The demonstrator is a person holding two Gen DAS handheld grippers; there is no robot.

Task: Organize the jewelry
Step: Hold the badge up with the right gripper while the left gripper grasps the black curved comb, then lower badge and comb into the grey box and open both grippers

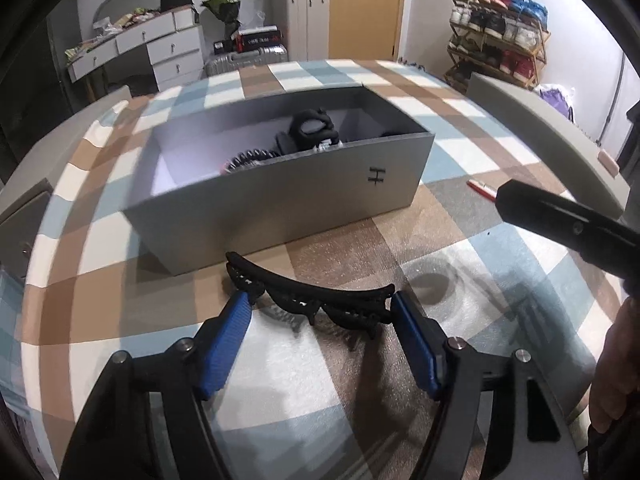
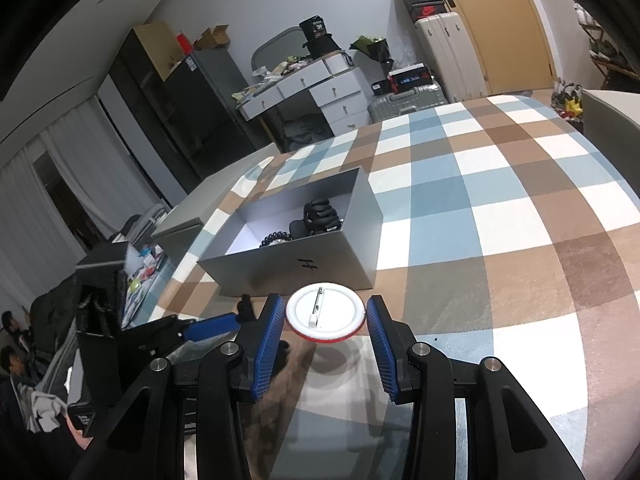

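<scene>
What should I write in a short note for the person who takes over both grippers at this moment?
Left gripper: shut on the black curved plastic hair comb, held just above the checked tablecloth, in front of the grey cardboard box.
Right gripper: holds the round white badge with a red rim between its fingers, near the box front.
Done: a black claw hair clip and a black beaded bracelet lie in the box.
Left: put the comb and the badge in the box.
</scene>
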